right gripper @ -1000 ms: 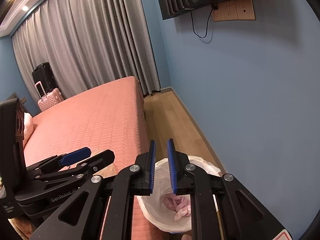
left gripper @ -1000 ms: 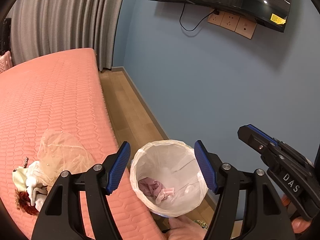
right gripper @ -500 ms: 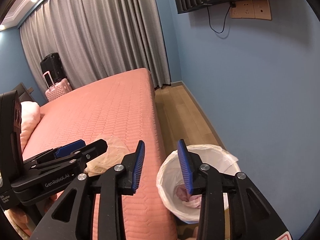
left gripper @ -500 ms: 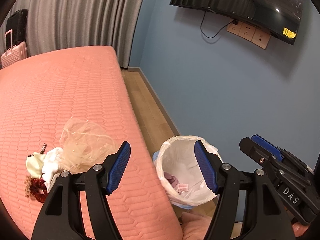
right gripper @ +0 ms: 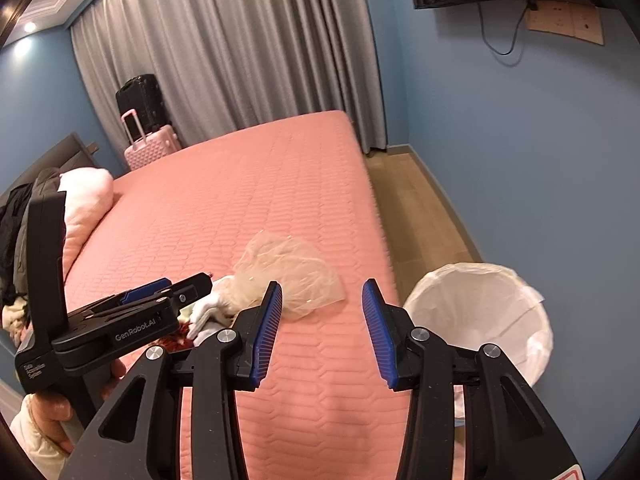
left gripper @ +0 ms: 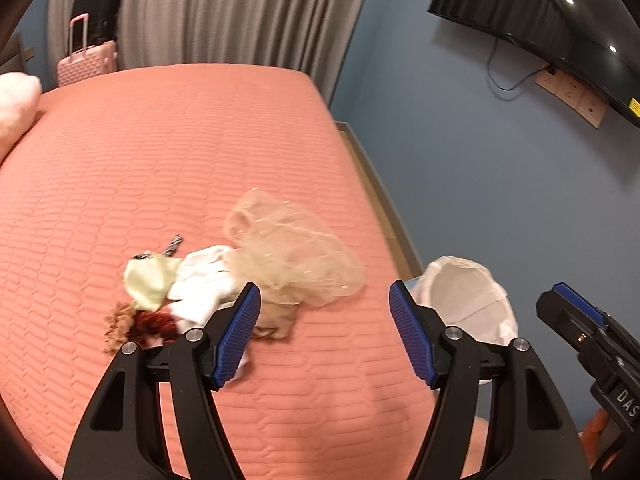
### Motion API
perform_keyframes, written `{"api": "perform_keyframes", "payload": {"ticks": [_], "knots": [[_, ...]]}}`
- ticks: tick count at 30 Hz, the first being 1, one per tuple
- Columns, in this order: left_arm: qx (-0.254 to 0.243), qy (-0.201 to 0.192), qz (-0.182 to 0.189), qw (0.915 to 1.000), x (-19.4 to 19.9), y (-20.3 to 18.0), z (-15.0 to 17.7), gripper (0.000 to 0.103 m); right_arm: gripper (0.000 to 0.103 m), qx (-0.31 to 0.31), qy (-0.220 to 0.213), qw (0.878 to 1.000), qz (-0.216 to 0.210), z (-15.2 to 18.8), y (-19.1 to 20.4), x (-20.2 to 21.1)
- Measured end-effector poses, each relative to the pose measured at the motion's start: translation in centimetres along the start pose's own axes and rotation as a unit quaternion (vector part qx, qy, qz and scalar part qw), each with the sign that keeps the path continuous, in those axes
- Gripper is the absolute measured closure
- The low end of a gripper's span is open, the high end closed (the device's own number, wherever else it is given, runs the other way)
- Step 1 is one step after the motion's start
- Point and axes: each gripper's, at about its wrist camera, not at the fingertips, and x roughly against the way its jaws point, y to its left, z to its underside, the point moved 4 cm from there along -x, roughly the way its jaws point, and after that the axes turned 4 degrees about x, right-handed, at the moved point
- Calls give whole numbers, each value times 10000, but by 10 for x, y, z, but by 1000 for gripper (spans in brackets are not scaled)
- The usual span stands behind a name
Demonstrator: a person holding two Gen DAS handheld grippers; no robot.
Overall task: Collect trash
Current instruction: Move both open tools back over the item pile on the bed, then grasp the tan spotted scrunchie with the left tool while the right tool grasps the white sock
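A pile of trash lies on the pink bed [left gripper: 160,168]: a beige mesh net [left gripper: 292,256], white crumpled cloth [left gripper: 200,288], a pale green scrap [left gripper: 150,280] and a red-brown tuft [left gripper: 140,324]. The net also shows in the right wrist view [right gripper: 288,272]. A white-lined bin [left gripper: 468,300] stands on the floor beside the bed, also in the right wrist view [right gripper: 480,312]. My left gripper [left gripper: 324,332] is open and empty, just short of the pile. My right gripper [right gripper: 322,328] is open and empty, over the bed edge between net and bin.
A pink suitcase [right gripper: 150,144] and a black one [right gripper: 138,100] stand by the grey curtains [right gripper: 240,60]. A pink pillow [right gripper: 86,200] lies at the bed head. A blue wall [right gripper: 520,160] with a TV [left gripper: 540,12] runs close along the wooden floor strip [right gripper: 416,208].
Both grippers have swung left from over the bin toward the pile on the bed. The right gripper has opened wide from nearly closed.
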Motion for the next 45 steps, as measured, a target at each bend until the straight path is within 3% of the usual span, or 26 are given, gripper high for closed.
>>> {"api": "perform_keyframes", "payload": {"ticks": [16,26,32,40,43,45], "knots": [[657,352,-868,9934,-17,151,33,39,61,380,806,9947,-517,46,101,-92],[897,693,-939,9891,-43,197,54,40,61,553,1312,9878,-626,74,138,-152],[1126,858,-664,9877,-56,212,60,53,61,617,1539,9842,-617,84,151,-184],[1353,989,-257,9855,-64,223,66,82,61,589,1856,9788,-633,98,157,-219],[1286,962,-254,9867,-62,219,65,88,69,592,1910,9773,-696,102,157,-223],[1274,904,-287,9873,-57,217,61,88,83,638,1897,9770,-731,102,158,-221]]}}
